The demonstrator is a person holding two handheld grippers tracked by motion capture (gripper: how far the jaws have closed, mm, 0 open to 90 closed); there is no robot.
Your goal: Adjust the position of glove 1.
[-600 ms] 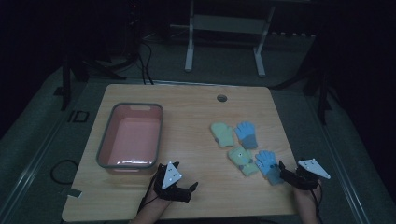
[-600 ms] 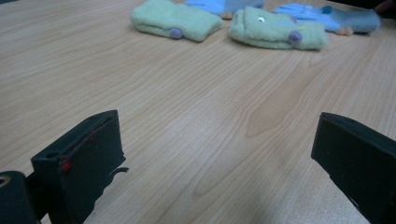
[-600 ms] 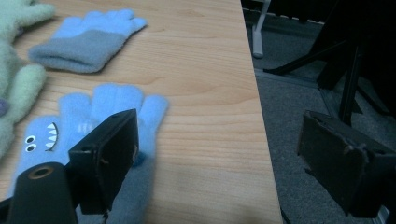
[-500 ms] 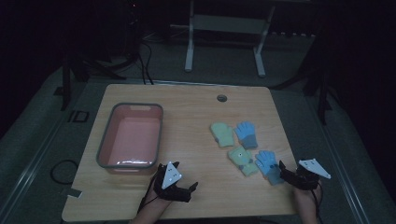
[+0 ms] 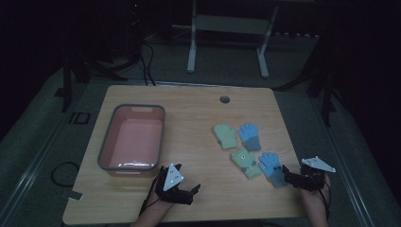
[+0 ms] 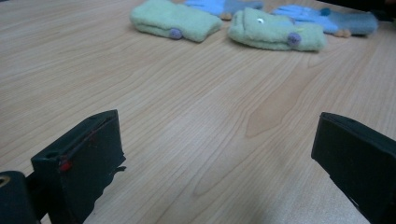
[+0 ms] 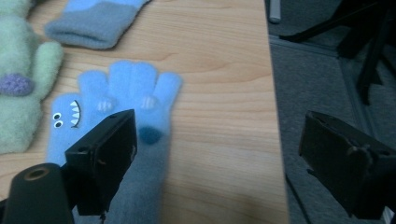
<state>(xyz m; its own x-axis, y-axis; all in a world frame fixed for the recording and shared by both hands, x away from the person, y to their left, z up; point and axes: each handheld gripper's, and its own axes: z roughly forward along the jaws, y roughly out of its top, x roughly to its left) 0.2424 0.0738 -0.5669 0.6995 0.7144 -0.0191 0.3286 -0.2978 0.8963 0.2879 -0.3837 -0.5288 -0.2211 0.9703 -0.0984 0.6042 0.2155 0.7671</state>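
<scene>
On wood-grain table (image 5: 198,118), fuzzy blue glove (image 7: 116,107) beneath right gripper's (image 7: 219,154) spread jaws.

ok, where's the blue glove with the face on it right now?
High view: the blue face glove lies near the table's right front edge, beside a green mitten, just ahead of the right claw. Right gripper view shows it under the open jaws.

A pink tub (image 5: 132,139) with a grey rim is sitting left of centre in the high view, on the wooden table (image 5: 189,113). A round grommet hole (image 5: 224,99) is showing near the table's upper edge. White stand legs (image 5: 227,42) are rising at the top centre, and dark cables (image 5: 142,56) are trailing across the grey floor at upper left.
</scene>
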